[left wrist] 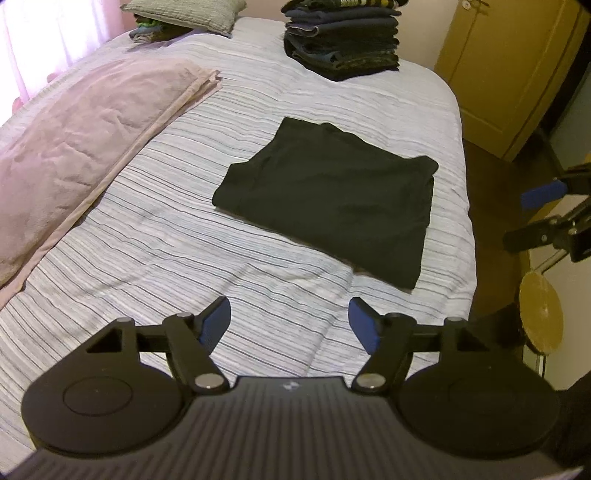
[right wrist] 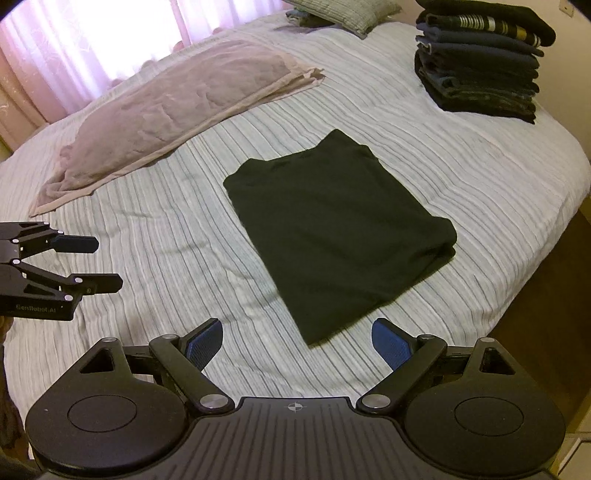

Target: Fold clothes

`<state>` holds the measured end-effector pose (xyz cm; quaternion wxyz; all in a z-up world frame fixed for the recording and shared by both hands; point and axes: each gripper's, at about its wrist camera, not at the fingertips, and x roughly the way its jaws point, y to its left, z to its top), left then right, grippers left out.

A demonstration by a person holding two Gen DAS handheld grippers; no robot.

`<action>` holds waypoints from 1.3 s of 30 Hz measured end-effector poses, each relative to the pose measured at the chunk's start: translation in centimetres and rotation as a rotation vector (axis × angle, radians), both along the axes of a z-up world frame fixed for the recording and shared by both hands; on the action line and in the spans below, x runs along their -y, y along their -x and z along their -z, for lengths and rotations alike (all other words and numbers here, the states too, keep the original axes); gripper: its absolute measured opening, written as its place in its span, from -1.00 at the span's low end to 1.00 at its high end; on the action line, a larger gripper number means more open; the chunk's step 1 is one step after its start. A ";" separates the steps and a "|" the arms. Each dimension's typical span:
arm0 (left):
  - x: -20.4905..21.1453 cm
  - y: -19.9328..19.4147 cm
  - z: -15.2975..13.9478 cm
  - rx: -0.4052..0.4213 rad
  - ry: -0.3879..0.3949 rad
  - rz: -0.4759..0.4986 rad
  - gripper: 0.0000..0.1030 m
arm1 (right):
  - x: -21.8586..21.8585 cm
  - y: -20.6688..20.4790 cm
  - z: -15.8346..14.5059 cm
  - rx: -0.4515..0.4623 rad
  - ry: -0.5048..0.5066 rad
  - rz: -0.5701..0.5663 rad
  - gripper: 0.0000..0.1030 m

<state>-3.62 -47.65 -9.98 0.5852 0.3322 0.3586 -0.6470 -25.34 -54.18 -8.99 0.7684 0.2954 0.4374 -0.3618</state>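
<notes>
A black garment [left wrist: 332, 199] lies folded into a flat rectangle on the striped bed cover; it also shows in the right wrist view [right wrist: 336, 232]. My left gripper [left wrist: 290, 317] is open and empty, above the bed short of the garment's near edge. It appears at the left of the right wrist view [right wrist: 107, 264]. My right gripper [right wrist: 297, 339] is open and empty, just in front of the garment's near corner. It appears at the right edge of the left wrist view [left wrist: 532, 214], off the bed's side.
A stack of folded dark clothes [left wrist: 341, 40] [right wrist: 480, 59] stands at the far end of the bed. A pink pillow [left wrist: 85, 140] [right wrist: 177, 107] lies on the left. A grey cushion [left wrist: 184, 13] sits at the far left. A yellow cupboard [left wrist: 506, 70] stands beyond the bed's right edge.
</notes>
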 end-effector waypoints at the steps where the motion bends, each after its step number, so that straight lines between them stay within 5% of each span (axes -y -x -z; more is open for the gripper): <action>1: 0.0 0.1 0.0 0.004 -0.001 0.007 0.28 | 0.0 0.0 0.0 0.001 -0.001 0.003 0.75; 9: 0.8 0.3 0.2 0.012 -0.001 0.044 0.29 | -0.4 0.3 0.4 -0.010 -0.007 0.029 0.75; 13: 1.2 0.7 0.2 0.046 0.028 0.095 0.29 | -1.5 -0.5 1.3 -0.084 0.039 -0.038 0.75; 23: 3.9 2.7 4.2 0.408 0.192 0.513 0.40 | -3.9 -6.0 8.7 -0.311 0.296 -0.458 0.71; 25: 4.8 3.0 5.8 0.462 0.206 0.590 0.40 | -3.4 -6.9 11.1 -0.333 0.322 -0.512 0.32; 34: 9.4 4.0 12.9 0.639 0.212 0.873 0.46 | 0.3 -8.7 21.4 -0.515 0.359 -0.610 0.24; 37: 10.8 3.9 15.1 0.694 0.213 0.960 0.47 | 2.0 -7.6 20.2 -0.458 0.327 -0.574 -0.44; 39: 11.6 3.7 16.3 0.729 0.220 1.006 0.48 | 2.9 -6.7 18.2 -0.411 0.301 -0.544 -0.62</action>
